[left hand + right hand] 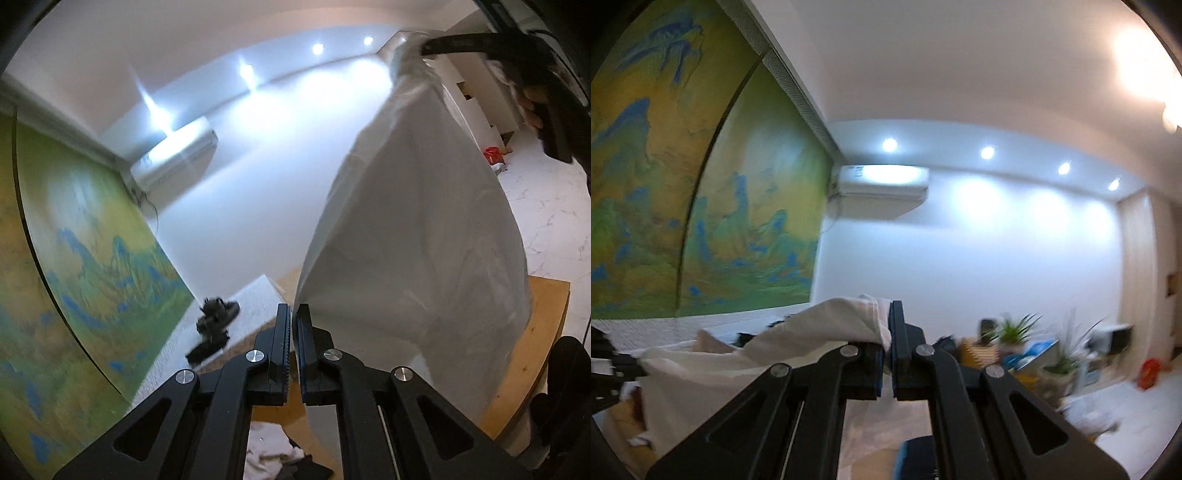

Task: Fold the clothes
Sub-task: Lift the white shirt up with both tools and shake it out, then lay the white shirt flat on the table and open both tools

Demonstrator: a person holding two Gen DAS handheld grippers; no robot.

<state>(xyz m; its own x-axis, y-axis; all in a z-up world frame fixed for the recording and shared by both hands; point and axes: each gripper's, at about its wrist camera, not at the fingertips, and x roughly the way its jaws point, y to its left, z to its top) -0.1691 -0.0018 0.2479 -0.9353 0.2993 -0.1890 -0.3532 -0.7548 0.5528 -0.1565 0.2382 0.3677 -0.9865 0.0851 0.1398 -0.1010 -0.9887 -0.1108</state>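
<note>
A white garment (pixel 417 229) hangs stretched in the air between both grippers, above a wooden table (pixel 543 332). My left gripper (pixel 294 317) is shut on its lower corner, with the cloth pinched between the fingers. At the top right of the left wrist view, my right gripper (pixel 424 48) holds the garment's other end, with a person's hand behind it. In the right wrist view, my right gripper (pixel 889 321) is shut on a bunched edge of the white garment (pixel 812 332), which drapes away to the left and down.
A pile of white and dark clothes (pixel 273 454) lies on the table below the left gripper. A black object (pixel 214 325) rests on a white textured surface by the landscape mural (pixel 74 240). Potted plants (pixel 1015 328) and a red item (pixel 1150 373) stand across the room.
</note>
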